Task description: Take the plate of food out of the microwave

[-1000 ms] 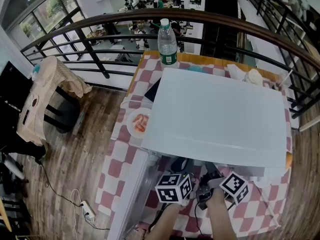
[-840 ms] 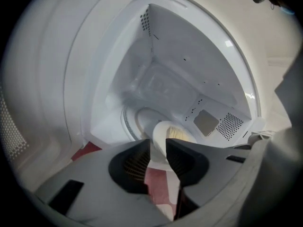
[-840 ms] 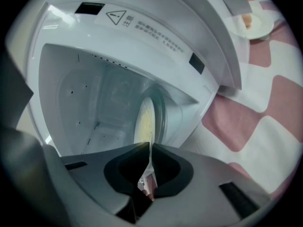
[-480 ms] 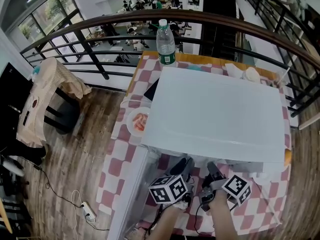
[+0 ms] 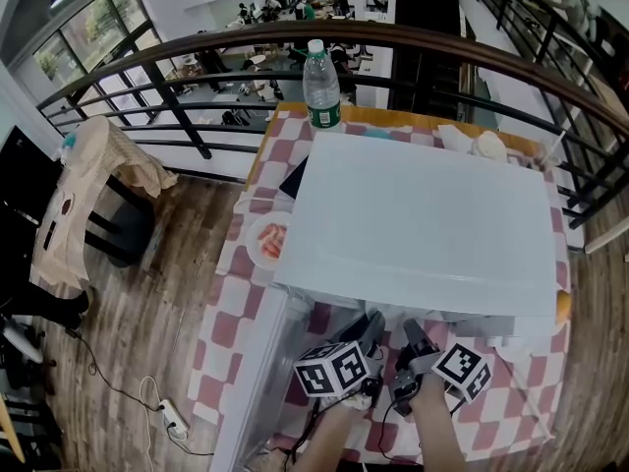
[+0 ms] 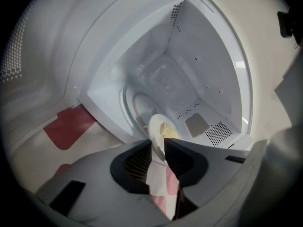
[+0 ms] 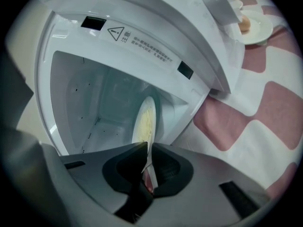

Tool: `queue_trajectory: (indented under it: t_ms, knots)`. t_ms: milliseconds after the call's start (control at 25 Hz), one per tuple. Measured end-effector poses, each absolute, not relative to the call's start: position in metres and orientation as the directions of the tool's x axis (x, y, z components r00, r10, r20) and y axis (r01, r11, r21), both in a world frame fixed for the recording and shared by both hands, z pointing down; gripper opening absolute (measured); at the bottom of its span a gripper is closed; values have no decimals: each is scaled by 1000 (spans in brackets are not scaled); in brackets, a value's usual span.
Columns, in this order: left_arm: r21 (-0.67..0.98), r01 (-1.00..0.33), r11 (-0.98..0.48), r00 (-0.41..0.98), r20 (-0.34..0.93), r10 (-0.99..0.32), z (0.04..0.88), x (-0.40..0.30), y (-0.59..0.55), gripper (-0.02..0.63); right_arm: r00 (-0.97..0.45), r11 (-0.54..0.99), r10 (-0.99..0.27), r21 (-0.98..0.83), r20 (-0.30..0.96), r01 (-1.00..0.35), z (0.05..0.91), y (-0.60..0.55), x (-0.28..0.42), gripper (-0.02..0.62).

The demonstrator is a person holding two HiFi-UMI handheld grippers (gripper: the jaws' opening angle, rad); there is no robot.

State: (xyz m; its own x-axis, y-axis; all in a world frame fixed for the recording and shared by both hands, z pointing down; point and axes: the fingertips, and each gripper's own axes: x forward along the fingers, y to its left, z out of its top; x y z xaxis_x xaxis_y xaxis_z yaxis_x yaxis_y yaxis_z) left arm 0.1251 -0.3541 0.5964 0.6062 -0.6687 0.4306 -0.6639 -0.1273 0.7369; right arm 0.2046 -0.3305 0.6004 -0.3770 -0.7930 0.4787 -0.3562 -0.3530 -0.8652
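Observation:
The white microwave stands on the checkered table with its door swung open to the left. Inside the cavity lies a white plate of yellowish food, which also shows edge-on in the right gripper view. Both grippers reach into the opening from the front. My left gripper has just been closing and its tips press on the plate's near rim. My right gripper has just been opening. The rim still lies in its narrow gap, loose on one side.
A second plate with reddish food sits left of the microwave. A water bottle and a dark flat object lie behind it. A small plate with food is at the right. A railing bounds the far side, with a draped chair at left.
The left gripper's marker cube has rolled and shifted slightly left and down. The right gripper has stayed in place.

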Motion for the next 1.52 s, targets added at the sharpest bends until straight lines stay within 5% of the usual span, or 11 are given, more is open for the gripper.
queue_trajectory:
  t_ms: [120,200,400,760,1520]
  knots:
    - [734,-668,-123,600,434,-672,598,123,-354,89,-370,-356,-801,-871,471,-337,601,-333,203,73]
    - [732,-670,-126,600,434,-672,598,121,-354,89,-373,-354,-807,-881,457,-314,601,-336,201,147]
    - [737,-664,-127,605,431,-669,597,121,-352,89,-385,-357,-800,-881,460,-312,605,-344,195,147]
    - [724,-673,-148,611,433,-663,599,120,-349,87,-384,-357,-799,-879,463,-317,611,-344,189,25]
    - [719,-673,-172,607,404,-685,590,119,-325,98,-380,-347,-820,-900,428,-264,604,-323,190,25]
